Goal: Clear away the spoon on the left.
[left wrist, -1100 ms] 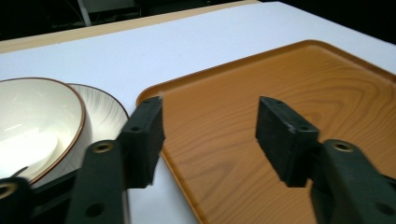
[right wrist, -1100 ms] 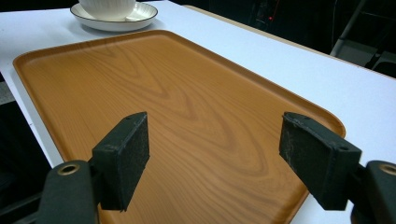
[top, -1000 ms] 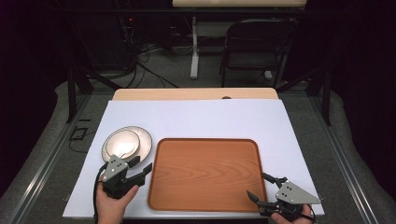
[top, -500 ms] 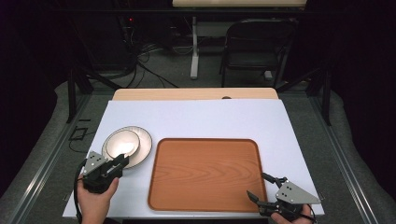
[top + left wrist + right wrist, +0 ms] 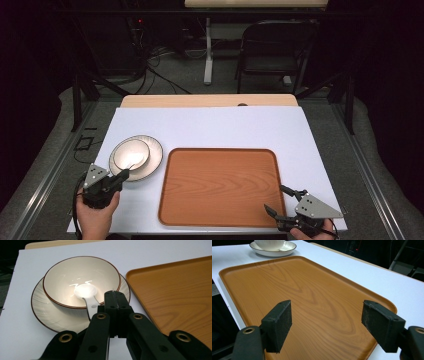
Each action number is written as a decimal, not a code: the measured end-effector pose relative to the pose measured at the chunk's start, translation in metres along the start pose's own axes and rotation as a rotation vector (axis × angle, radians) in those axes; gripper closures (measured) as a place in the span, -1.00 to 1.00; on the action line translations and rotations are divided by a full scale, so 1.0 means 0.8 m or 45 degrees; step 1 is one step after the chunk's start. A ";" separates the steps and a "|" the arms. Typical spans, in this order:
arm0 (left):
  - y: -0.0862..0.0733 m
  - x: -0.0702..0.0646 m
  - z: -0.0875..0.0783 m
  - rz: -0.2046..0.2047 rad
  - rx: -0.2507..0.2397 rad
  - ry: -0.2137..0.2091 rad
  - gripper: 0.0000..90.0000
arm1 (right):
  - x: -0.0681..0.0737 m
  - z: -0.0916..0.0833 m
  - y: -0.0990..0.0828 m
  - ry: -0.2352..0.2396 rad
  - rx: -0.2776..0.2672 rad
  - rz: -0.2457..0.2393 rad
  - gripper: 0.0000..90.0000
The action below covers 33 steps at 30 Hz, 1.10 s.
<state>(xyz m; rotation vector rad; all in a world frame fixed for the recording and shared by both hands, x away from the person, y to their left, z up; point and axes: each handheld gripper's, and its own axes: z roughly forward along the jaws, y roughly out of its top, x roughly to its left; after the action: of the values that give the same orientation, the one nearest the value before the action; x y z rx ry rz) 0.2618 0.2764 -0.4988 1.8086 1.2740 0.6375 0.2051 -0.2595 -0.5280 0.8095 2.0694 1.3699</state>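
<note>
Spoon: white, its round end lies at the bottom of the bowl, its handle runs up over the near rim toward the camera. The bowl is cream inside with a thin brown rim, and holds the spoon. It stands on a plate with the same brown edge, a little off the plate's centre; in the high view the stack sits on the white table top just left of the tray. Left gripper: jaws have just been closing and are now pressed together, flat face to flat face. Their tips sit just right of the spoon handle, over the plate's near edge; the handle runs beside the jaws, not between the faces. Whether the jaws touch the handle or the plate cannot be told, since the black linkage covers the handle's lower end and the plate's near rim. Right gripper: jaws spread wide, nothing between them, held low over the near right corner of the tray. The tray is wood-grained with a raised lip and rounded corners; its near edge is cut off in the right gripper view. There the bowl's upper part is cut off by the top of the frame.
</note>
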 end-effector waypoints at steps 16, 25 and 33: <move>-0.003 0.010 -0.003 -0.025 -0.012 0.003 1.00 | 0.000 0.000 0.000 -0.001 0.001 0.002 -0.47; -0.008 0.013 0.008 -0.029 0.033 0.028 1.00 | 0.000 0.000 0.000 -0.002 0.001 0.003 -0.47; -0.006 0.039 0.011 -0.048 0.024 0.115 1.00 | 0.000 0.000 0.000 -0.001 0.004 0.005 -0.47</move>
<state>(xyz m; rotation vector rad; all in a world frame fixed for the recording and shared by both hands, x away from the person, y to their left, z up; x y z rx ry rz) 0.2777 0.3034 -0.5090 1.7838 1.3749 0.6949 0.2052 -0.2595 -0.5280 0.8160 2.0707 1.3686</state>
